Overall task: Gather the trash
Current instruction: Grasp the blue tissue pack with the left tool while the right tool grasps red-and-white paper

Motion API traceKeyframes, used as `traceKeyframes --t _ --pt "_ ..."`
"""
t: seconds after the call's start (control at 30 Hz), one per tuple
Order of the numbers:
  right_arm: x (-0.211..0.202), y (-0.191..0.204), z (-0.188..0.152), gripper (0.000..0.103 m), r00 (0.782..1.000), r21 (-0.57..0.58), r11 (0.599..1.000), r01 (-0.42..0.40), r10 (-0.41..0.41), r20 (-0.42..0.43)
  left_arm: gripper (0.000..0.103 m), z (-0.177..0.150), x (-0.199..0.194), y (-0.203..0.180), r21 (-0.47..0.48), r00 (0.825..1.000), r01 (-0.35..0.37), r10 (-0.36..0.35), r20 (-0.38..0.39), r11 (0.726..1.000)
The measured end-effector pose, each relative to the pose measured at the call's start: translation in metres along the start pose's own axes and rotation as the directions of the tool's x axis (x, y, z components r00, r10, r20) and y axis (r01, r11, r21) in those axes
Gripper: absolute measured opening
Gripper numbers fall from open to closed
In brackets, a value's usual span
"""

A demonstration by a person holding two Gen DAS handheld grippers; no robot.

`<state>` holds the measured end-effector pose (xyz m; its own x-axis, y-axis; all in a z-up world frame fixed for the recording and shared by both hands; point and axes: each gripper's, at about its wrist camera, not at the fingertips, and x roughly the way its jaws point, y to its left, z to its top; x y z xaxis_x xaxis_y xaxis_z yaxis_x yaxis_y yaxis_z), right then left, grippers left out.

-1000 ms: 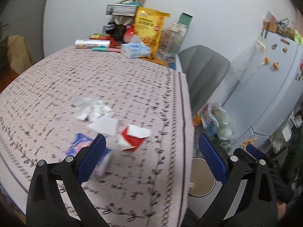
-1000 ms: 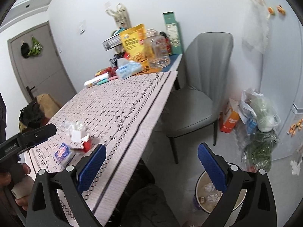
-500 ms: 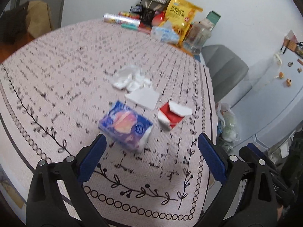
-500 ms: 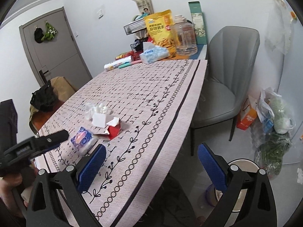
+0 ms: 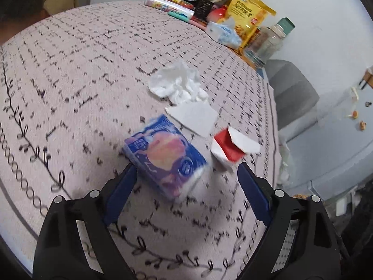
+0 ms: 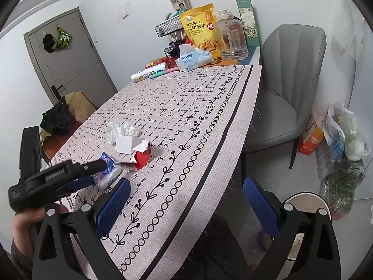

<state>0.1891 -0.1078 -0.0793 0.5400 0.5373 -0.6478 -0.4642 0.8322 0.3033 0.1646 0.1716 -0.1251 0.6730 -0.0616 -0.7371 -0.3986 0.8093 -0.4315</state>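
Left tool (image 5: 184, 184), jaws wide, straddles the glossy blue rectangular tissue pack (image 5: 164, 158) on the woven pink-patterned counter (image 5: 70, 70). Beyond the pack: flat white paper square (image 5: 192, 117), crumpled white tissue (image 5: 178, 85); just right, torn red-and-white carton (image 5: 229, 148). Right tool (image 6: 184, 207) wide, empty.

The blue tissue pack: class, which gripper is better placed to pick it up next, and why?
Left. The left gripper is open around the blue tissue pack. The right gripper is open near the table edge, away from it.
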Motion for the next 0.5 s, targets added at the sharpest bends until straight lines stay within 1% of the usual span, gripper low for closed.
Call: traceKeyframes --t 0.17,0.2,0.27,0.3,0.33,0.4,0.43,0.5 --pt "0.005 -0.006 0.001 0.095 1.000 0.011 1.000 -0.005 0.005 -0.010 0.087 0.008 0.010 -0.008 0.038 0.997 -0.075 0.074 0.025 0.996" --pt "0.007 -0.007 0.001 0.095 1.000 0.016 1.000 -0.004 0.004 -0.015 0.085 0.010 0.013 -0.011 0.052 0.995 -0.097 0.096 0.028 0.994" --pt "0.010 -0.008 0.001 0.095 1.000 0.024 1.000 -0.005 0.006 -0.021 0.080 0.012 0.019 -0.018 0.094 0.982 -0.186 0.183 0.040 0.978" --pt "0.012 -0.008 0.001 0.095 1.000 0.027 1.000 -0.011 0.011 -0.021 0.076 0.012 0.022 -0.021 0.117 0.972 -0.233 0.229 0.047 0.965" --pt "0.012 -0.007 0.002 0.095 1.000 0.026 1.000 -0.015 0.015 -0.020 0.075 0.013 0.023 -0.023 0.136 0.963 -0.269 0.264 0.052 0.954" --pt "0.015 -0.006 0.002 0.095 1.000 0.018 1.000 -0.021 0.021 -0.021 0.072 0.012 0.027 -0.028 0.173 0.948 -0.319 0.314 0.057 0.932" --pt "0.017 -0.005 0.003 0.095 0.999 0.013 1.000 -0.022 0.022 -0.023 0.070 0.011 0.027 -0.028 0.178 0.943 -0.333 0.327 0.062 0.926" --pt "0.022 -0.002 0.003 0.095 0.999 -0.002 1.000 -0.017 0.017 -0.035 0.058 0.010 0.024 -0.025 0.175 0.937 -0.350 0.340 0.083 0.920"
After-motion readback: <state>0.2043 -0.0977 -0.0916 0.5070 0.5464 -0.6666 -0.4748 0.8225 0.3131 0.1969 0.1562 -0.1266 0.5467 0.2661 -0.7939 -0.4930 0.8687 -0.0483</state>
